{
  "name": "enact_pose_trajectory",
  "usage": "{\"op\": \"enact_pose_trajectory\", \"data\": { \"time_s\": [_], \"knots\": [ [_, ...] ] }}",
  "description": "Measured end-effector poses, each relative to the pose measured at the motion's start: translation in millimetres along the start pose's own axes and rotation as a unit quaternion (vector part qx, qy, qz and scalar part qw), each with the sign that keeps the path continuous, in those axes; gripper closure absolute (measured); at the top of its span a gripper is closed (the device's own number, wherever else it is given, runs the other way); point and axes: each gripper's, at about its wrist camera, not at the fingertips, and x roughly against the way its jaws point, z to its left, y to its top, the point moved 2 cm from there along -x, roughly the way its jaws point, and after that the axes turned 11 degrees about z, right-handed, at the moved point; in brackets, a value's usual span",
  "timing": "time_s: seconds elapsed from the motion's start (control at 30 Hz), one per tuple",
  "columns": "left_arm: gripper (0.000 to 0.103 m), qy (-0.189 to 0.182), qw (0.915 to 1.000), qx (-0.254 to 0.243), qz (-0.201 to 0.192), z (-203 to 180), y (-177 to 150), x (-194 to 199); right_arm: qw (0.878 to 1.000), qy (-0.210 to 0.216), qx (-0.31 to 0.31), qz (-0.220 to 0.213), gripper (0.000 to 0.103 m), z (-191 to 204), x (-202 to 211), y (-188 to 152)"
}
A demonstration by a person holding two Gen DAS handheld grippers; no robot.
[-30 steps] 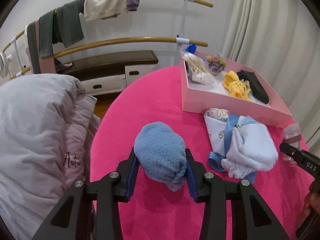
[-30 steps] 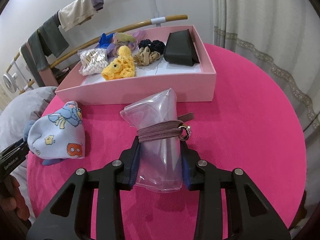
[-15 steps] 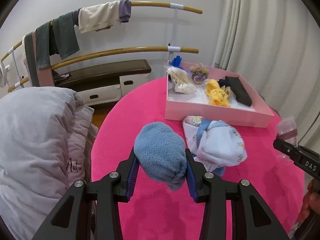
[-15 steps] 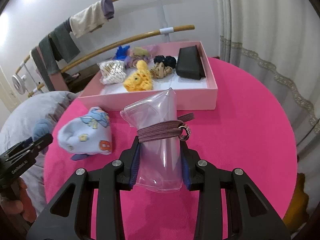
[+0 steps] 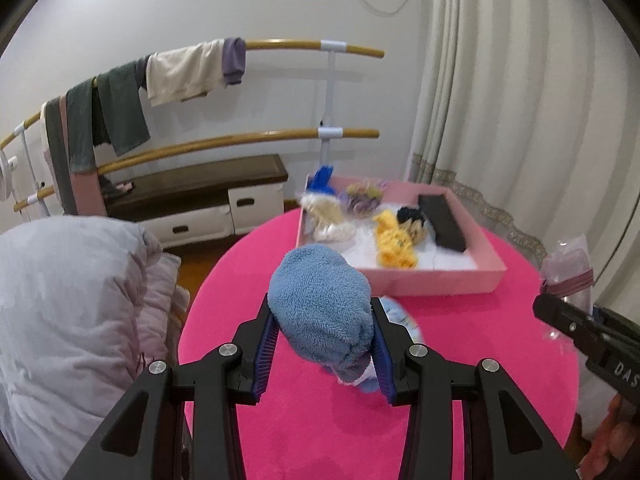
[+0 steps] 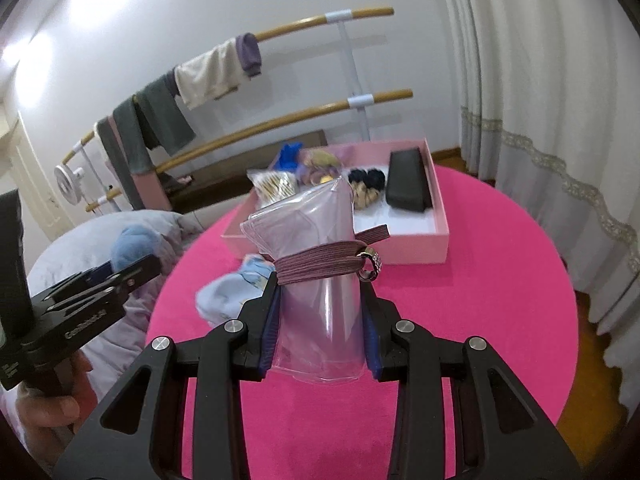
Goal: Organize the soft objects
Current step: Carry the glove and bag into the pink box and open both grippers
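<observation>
My left gripper (image 5: 324, 344) is shut on a fluffy blue rolled towel (image 5: 320, 308) and holds it high above the round pink table (image 5: 320, 432). My right gripper (image 6: 320, 340) is shut on a clear plastic pouch (image 6: 316, 264) wrapped with a mauve band, also held above the table. A pink tray (image 5: 436, 284) at the table's far side holds several small items: a yellow knit piece (image 5: 394, 244), a black case (image 5: 442, 222), hair ties. A pale blue printed cloth (image 6: 228, 292) lies on the table before the tray, mostly hidden in the left wrist view.
A grey-white duvet (image 5: 68, 312) bulges at the left of the table. Behind stand wooden rails (image 5: 240, 142) draped with clothes and a low dark-topped cabinet (image 5: 200, 196). Cream curtains (image 5: 520, 100) hang at the right. A small fan (image 6: 68, 184) stands far left.
Both grippers have risen and pulled back from the table, each still gripping its item. The tray and the printed cloth now look farther away and lower.
</observation>
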Motion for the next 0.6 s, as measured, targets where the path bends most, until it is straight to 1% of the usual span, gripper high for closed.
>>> {"op": "enact_pose_trajectory", "data": {
  "time_s": [0.17,0.33,0.5,0.6],
  "knots": [
    [0.064,-0.004,0.9998,-0.01,-0.017,-13.5,4.2,18.6,1.0,0.004,0.007,-0.016,0.07,4.2,14.1,2.5],
    [0.064,-0.007,0.9995,-0.015,-0.028,-19.2,7.1,28.1,1.0,0.004,0.012,-0.026,0.07,8.1,23.2,4.8],
    [0.064,-0.008,0.9993,-0.017,-0.033,-24.0,14.9,27.2,0.999,0.005,0.02,-0.032,0.07,11.8,25.0,14.2],
    [0.064,-0.007,0.9992,-0.015,-0.037,-23.2,25.6,22.0,0.999,0.005,0.024,-0.035,0.07,13.4,23.4,23.7]
  ]
}}
